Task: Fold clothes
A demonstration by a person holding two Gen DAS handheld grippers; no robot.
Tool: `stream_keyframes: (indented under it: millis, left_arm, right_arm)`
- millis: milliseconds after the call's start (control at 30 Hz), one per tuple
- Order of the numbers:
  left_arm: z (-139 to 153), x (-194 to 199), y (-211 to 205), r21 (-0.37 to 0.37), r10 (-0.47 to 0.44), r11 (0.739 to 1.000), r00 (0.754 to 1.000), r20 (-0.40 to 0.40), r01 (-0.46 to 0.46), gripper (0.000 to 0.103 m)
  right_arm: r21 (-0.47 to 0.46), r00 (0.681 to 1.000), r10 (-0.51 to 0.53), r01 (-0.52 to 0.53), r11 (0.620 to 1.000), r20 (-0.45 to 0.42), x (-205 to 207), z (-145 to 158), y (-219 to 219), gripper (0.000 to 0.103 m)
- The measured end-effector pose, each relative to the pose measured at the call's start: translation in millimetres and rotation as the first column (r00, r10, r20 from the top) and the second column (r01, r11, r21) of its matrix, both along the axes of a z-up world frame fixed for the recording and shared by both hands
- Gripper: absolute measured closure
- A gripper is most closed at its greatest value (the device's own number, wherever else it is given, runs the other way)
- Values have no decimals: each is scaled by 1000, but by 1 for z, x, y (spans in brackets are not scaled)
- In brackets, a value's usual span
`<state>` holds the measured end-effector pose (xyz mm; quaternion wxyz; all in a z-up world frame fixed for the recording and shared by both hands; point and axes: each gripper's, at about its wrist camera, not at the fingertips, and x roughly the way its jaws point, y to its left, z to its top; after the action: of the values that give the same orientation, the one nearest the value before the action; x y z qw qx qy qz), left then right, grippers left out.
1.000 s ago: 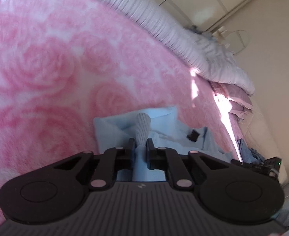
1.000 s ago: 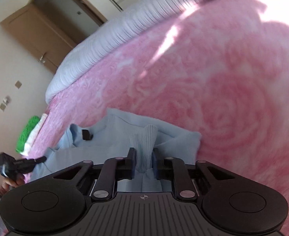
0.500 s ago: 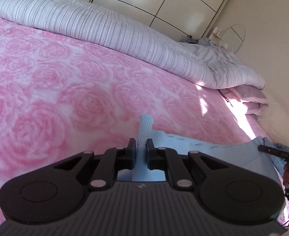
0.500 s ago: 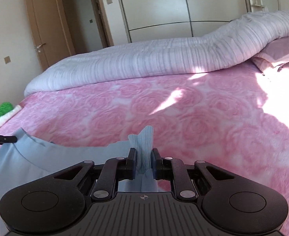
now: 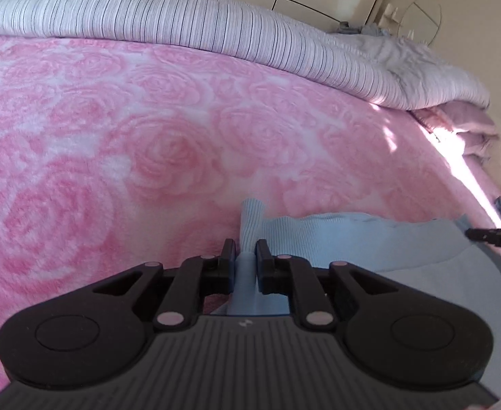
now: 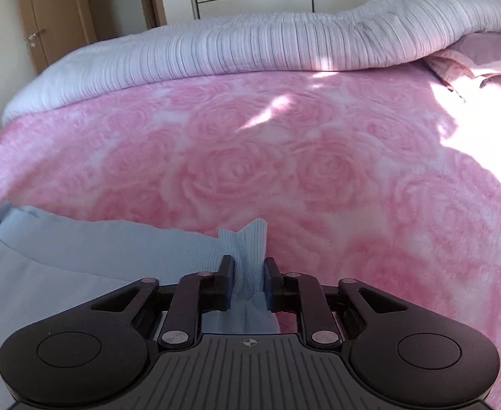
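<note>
Garment [image 5: 335, 235] on blanket [image 5: 148, 136], duvet [image 5: 182, 20] behind.

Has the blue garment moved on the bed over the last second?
Yes. The blue garment, bunched a second ago, now lies stretched flat across the pink blanket, its ribbed hem running between the left gripper and right gripper, whose jaws have just been opening.

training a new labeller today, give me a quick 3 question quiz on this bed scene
1. True or false: the left gripper has the ribbed hem of the light blue knit garment between its fingers.
2. Multiple choice: what does the garment lie on? A) a wooden floor B) the pink rose-patterned fleece blanket C) a glass table
3. Short answer: what lies along the far edge of the blanket, beyond the right gripper?

Key
1. True. Its jaws have just been opening, cloth between them.
2. B
3. The pale striped quilted duvet, bunched in a long roll.
</note>
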<state>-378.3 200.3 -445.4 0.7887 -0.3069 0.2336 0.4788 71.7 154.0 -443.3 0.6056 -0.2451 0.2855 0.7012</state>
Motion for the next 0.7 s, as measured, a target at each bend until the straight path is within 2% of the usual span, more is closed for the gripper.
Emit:
stream_keyframes:
  millis: [33, 100, 133, 233, 333, 467, 533, 633, 700]
  left_arm:
    - [5, 0, -3, 6, 19, 1000, 999, -30, -19, 82]
    - [18, 0, -11, 24, 61, 998, 995, -85, -59, 76]
    - [25, -3, -19, 41, 86, 996, 991, -106, -82, 77]
    - [48, -10, -51, 54, 132, 991, 981, -142, -125, 78]
    - [61, -9, -96, 30, 118, 993, 988, -100, -115, 79]
    - [53, 16, -151, -28, 41, 999, 998, -46, -42, 81]
    - [43, 34, -171, -18, 6, 1000, 998, -55, -7, 82]
    - [30, 46, -180, 8, 20, 1000, 994, -111, -19, 81]
    - [26, 38, -174, -11, 41, 999, 996, -81, -42, 81]
  right_arm:
    - [2, 999, -16, 16, 1000, 30, -1, 6, -3, 76]
    - [7, 995, -48, 48, 999, 88, -4, 17, -8, 54]
    - [14, 991, -65, 64, 998, 116, -5, 24, -12, 51]
    - [103, 981, -131, 117, 988, 142, -3, 53, -47, 48]
    - [163, 989, -85, 64, 984, 120, -18, 78, -100, 48]
    - [137, 988, 65, -85, 987, 141, -78, 62, -152, 49]
    - [122, 979, 138, -157, 980, 152, -107, 53, -178, 49]
    - [108, 958, 202, -227, 968, 204, -142, 26, -185, 49]
    - [107, 946, 178, -213, 971, 270, -144, 11, -185, 49]
